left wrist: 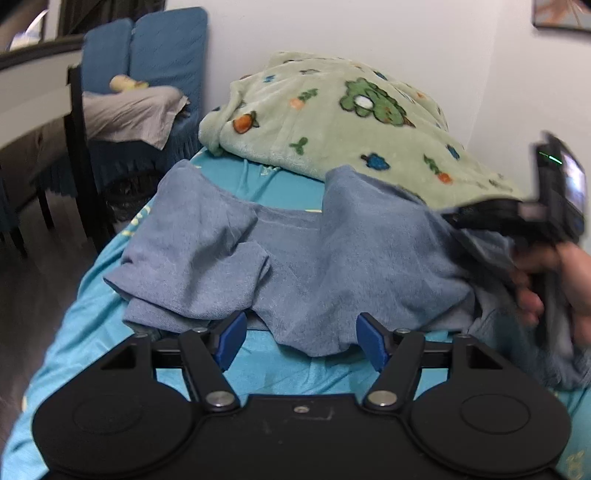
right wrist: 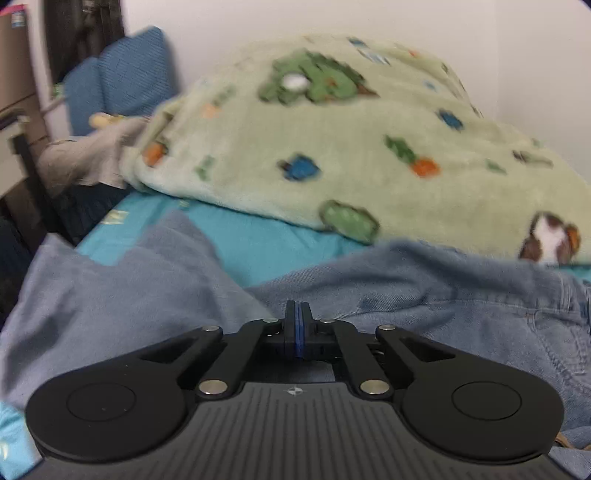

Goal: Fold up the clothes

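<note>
While jeans (left wrist: 295, 251) cover bed (left wrist: 258, 369), blanket (left wrist: 332, 122) behind

You are working in a home bedroom. A bed (left wrist: 92, 295) with a turquoise sheet fills the foreground, and a fluffy green blanket (left wrist: 332, 118) printed with cartoon figures lies heaped at its far end against a plain white wall (left wrist: 369, 29). Beside the bed stands a chair (left wrist: 147, 74) with a blue cover, grey cloth (left wrist: 129, 114) draped on its seat. Dark wood flooring (left wrist: 37, 295) shows at the left, and a framed picture (left wrist: 561, 14) hangs in the upper right corner.
</note>
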Available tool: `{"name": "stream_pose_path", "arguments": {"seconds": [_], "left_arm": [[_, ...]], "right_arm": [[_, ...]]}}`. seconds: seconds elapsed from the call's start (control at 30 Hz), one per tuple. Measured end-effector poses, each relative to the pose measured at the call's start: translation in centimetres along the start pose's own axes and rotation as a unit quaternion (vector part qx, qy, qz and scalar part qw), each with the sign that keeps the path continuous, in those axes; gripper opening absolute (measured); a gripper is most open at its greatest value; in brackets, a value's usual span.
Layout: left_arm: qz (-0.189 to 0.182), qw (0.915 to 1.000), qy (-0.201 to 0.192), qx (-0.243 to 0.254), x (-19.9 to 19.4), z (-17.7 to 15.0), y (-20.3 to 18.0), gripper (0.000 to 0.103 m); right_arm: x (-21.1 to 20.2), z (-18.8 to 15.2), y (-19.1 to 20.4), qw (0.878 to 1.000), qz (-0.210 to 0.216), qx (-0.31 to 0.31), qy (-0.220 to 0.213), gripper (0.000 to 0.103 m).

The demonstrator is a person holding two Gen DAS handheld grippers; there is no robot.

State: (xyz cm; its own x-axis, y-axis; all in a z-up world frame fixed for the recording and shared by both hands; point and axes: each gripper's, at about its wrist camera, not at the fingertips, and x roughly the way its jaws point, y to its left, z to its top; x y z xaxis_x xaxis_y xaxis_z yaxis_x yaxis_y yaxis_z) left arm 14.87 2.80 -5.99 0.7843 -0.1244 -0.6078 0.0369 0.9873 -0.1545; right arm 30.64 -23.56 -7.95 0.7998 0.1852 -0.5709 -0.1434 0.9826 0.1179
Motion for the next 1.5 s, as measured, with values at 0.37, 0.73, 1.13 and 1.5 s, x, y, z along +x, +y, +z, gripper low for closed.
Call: {"name": "stream_pose_path", "arguments": {"seconds": [0.37,0.73,1.13,1.5], "left_arm": [[-0.048,0.9964,-0.028,-0.065,-4.8,0.8,0.4,0.063],[-0.038,0.9980,-0.024,-0.045,-3.7,0.6,-0.2,0.063],[-0.044,0.9960,-0.002,-0.078,0.0,0.5,1.4,0.062],[-0.074,0.9922,-0.063,-0.077,-5.7,0.8,0.3,0.063]], "right_arm": [[-13.2,-3.2,3.2,0.993,0.005,-0.114,-0.039,0.000],[-5.6,-2.6,0.9,0.993,-0.018,-0.110,0.027,0.043],[-5.5,-3.5,2.7,0.977,-0.051,-0.205,-0.010,0.006],[-19.4,-12.5,8.5,0.979,0.024,-0.199,0.026,0.005]]}}
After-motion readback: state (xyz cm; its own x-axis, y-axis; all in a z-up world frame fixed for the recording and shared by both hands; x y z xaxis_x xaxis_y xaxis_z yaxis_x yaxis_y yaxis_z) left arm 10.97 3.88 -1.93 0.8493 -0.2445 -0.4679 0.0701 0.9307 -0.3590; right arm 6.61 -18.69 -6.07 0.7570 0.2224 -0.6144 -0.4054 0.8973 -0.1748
